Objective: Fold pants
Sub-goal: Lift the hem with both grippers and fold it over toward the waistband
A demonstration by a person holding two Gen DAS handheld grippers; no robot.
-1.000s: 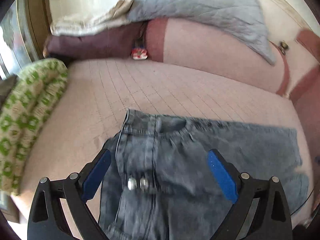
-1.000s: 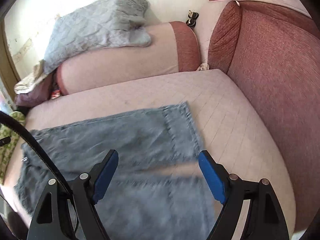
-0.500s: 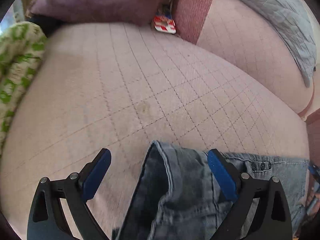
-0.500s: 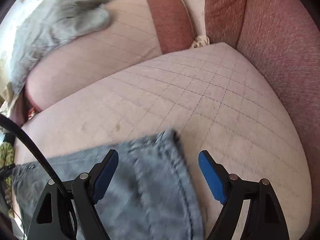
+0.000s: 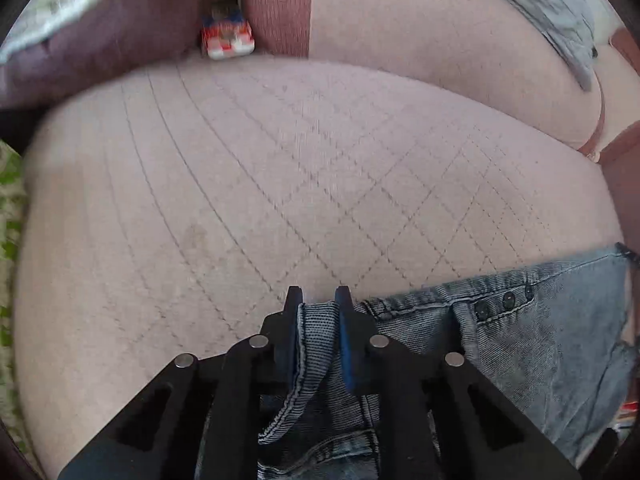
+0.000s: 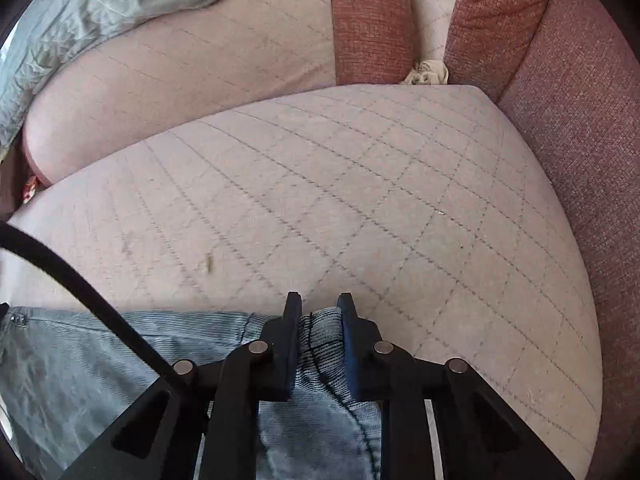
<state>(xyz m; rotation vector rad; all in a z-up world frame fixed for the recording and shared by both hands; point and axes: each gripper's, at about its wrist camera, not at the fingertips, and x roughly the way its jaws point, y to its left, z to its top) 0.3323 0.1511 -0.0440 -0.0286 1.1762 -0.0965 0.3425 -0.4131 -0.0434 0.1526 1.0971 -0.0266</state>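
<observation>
The pants point(image 5: 520, 344) lie on the sofa seat point(image 5: 280, 184), and the fold looks only just begun, with most of it left to do. The left gripper point(image 5: 318, 308) pinches the thick waistband and the right gripper point(image 6: 318, 312) pinches a stitched hem. The jeans look rough and stiff; the seat is soft, quilted in squares

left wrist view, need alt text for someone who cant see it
The left hand-held gripper is shut on the folded edge of grey-blue denim pants, which lie along the near edge of a pale quilted sofa cushion. A small red, white and blue toy sits against the backrest.
</observation>
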